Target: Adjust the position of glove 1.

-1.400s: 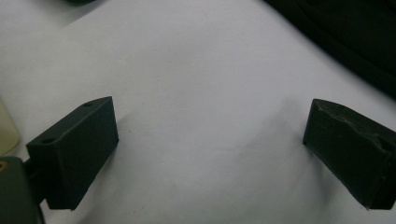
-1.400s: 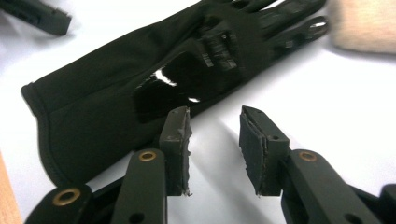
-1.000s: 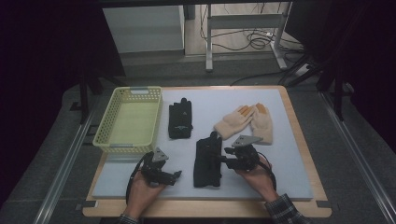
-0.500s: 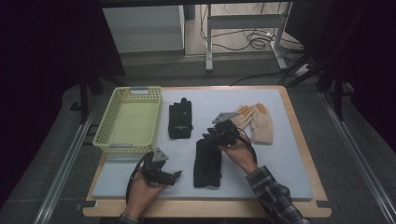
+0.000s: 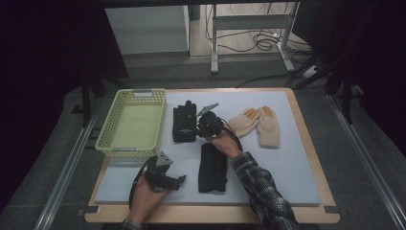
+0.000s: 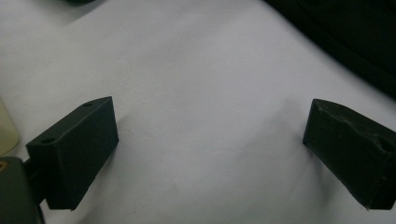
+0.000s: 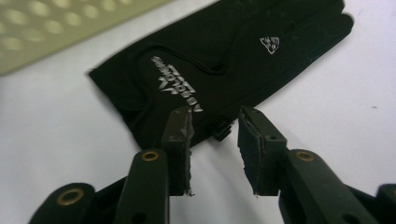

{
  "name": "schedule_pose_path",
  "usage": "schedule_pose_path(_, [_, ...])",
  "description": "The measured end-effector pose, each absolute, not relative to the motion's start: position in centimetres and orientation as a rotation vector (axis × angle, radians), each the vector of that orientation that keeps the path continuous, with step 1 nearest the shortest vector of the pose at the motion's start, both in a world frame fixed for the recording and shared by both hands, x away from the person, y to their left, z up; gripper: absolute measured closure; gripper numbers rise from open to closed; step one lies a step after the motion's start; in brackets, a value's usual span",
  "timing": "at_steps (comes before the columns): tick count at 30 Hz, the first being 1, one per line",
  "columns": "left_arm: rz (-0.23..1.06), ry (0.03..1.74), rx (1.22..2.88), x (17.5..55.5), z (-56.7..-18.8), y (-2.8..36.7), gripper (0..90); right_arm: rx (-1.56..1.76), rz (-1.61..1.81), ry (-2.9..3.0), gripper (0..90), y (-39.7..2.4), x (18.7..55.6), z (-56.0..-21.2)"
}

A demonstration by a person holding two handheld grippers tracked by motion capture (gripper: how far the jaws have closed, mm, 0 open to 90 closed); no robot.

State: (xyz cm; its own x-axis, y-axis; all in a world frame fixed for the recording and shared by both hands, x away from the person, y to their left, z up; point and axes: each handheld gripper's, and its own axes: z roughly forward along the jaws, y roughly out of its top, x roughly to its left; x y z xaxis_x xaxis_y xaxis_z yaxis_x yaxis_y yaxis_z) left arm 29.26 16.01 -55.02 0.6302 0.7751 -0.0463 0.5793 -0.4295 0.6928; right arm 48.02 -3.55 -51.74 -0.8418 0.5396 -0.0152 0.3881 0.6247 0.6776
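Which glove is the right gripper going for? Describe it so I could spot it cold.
Start at the yellow basket on the grey mat's left. Just to its right lies a black glove with white lettering on the back. Unlike the plain black glove nearer the person, it sits beside the basket.

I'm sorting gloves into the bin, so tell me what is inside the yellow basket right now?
The yellow basket looks empty: its bare floor shows in the high view, with no glove in it. The strip just behind its near wall is partly hidden. Both black gloves and the tan pair lie outside on the mat.
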Motion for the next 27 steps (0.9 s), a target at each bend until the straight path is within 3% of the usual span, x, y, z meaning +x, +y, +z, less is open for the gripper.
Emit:
schedule_pose_path(1, [0.366, 1.054, 2.163, 29.3, -55.0, 16.0, 3.2, 0.766, 1.019, 2.637, 63.0, -3.4, 48.4, -52.0])
schedule_pose_path(7, [0.365, 1.054, 2.162, 29.3, -55.0, 16.0, 3.2, 0.779, 1.032, 2.682, 84.0, -3.1, 48.9, -52.5])
schedule_pose_path(17, [0.366, 1.054, 2.162, 29.3, -55.0, 16.0, 3.2, 0.673, 0.97, 2.766, 83.8, -3.3, 45.7, -51.7])
schedule_pose_path(19, [0.366, 1.053, 2.165, 29.3, -55.0, 16.0, 3.2, 0.635, 0.977, 2.789, 81.7, -3.3, 45.0, -51.6])
schedule_pose_path(22, [0.367, 1.053, 2.166, 29.3, -55.0, 16.0, 3.2, 0.649, 1.042, 2.754, 67.6, -3.3, 45.0, -51.1])
schedule_pose_path(23, [0.367, 1.053, 2.166, 29.3, -55.0, 16.0, 3.2, 0.649, 1.042, 2.754, 67.6, -3.3, 45.0, -51.1])
schedule_pose_path(24, [0.367, 1.054, 2.163, 29.3, -55.0, 16.0, 3.2, 0.677, 1.054, 2.707, 57.4, -2.9, 45.8, -51.0])
schedule_pose_path(26, [0.366, 1.054, 2.163, 29.3, -55.0, 16.0, 3.2, 0.678, 1.053, 2.692, 55.7, -2.7, 46.1, -51.0])
schedule_pose_path(27, [0.365, 1.055, 2.162, 29.3, -55.0, 16.0, 3.2, 0.691, 1.077, 2.667, 49.1, -1.9, 46.9, -51.2])
